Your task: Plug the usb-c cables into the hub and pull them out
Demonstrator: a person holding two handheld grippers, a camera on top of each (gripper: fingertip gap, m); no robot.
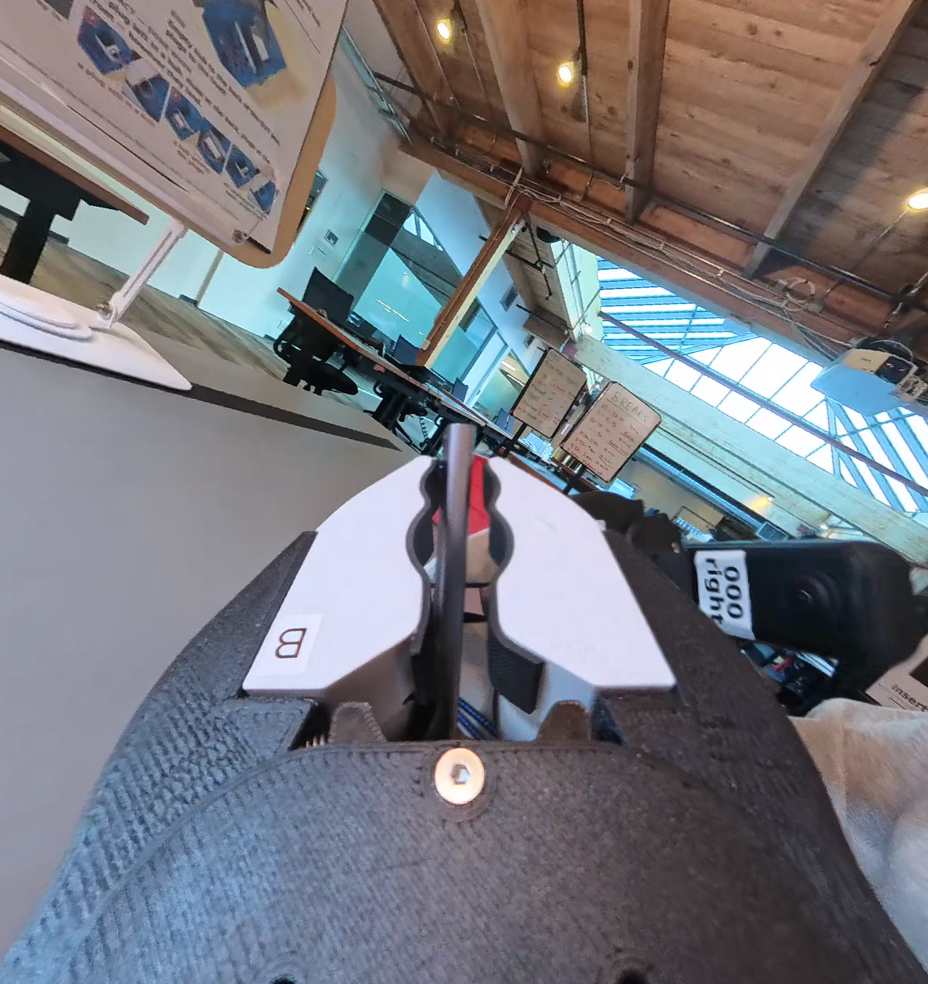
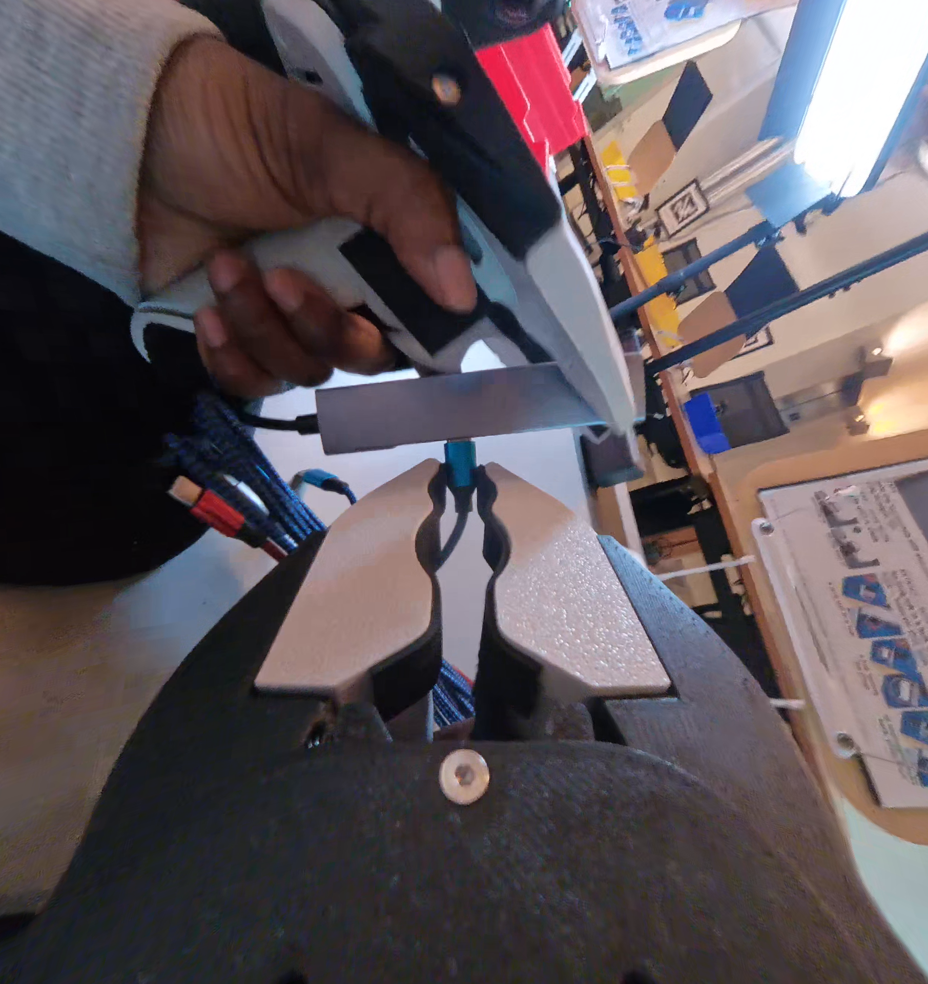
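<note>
In the right wrist view my right gripper (image 2: 460,479) is shut on a blue usb-c plug (image 2: 459,462) whose tip sits in the lower edge of the grey hub (image 2: 440,407). The hub is held level in the air by the left gripper (image 2: 605,404), gripped at its right end, with a person's hand (image 2: 302,213) on that gripper's handle. In the left wrist view my left gripper (image 1: 459,468) is shut on the hub (image 1: 453,559), seen edge-on as a thin dark bar between the fingers. A black lead (image 2: 275,423) leaves the hub's left end.
A bundle of blue braided cables with a red plug (image 2: 222,511) hangs at the left under the hub. An instruction board on a white stand (image 1: 174,112) stands on the grey table (image 1: 105,506). The right gripper's black camera (image 1: 823,591) shows at the right of the left wrist view.
</note>
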